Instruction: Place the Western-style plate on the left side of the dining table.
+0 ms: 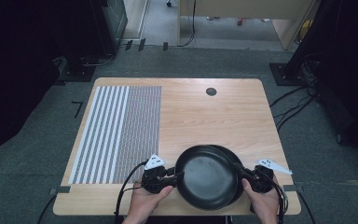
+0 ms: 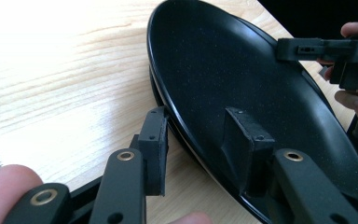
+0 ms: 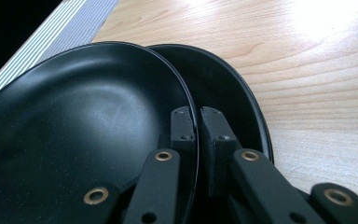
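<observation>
At the near edge of the high view we see two bare hands coming in, wrists cut off by the frame; the left hand (image 1: pixel 145 200) holds the left gripper (image 1: pixel 175 175) and the right hand (image 1: pixel 262 201) holds the right gripper (image 1: pixel 237 166), each with a grey three-cornered plate on top and black cables trailing off the table edge. Between them sits the upper round black glossy plate (image 1: pixel 207 176), lying on and shifted left of a second black plate (image 1: pixel 235 161) of which we see just a crescent at the right. In the right gripper view the jaws stand narrow, pinched on the rim of the upper plate (image 3: pixel 81 121), one jaw inside it and the other over the lower plate (image 3: pixel 223 88); the pad contact itself is dark and hard to make out. In the left gripper view the jaws stand wide, straddling the upper plate's rim (image 2: pixel 242 79), one pad over its inside and one outside near the wood, with a gap visible on the outer side; we can't tell whether the inner pad touches. Beyond that sits the light wooden table (image 1: pixel 205 116), a striped and meshed grey-white mat (image 1: pixel 121 130) on its left half, and a small round dark hole cover (image 1: pixel 211 91) near the far edge. Past the table is grey carpet with cables, and the dark sides hide whatever stands there.
</observation>
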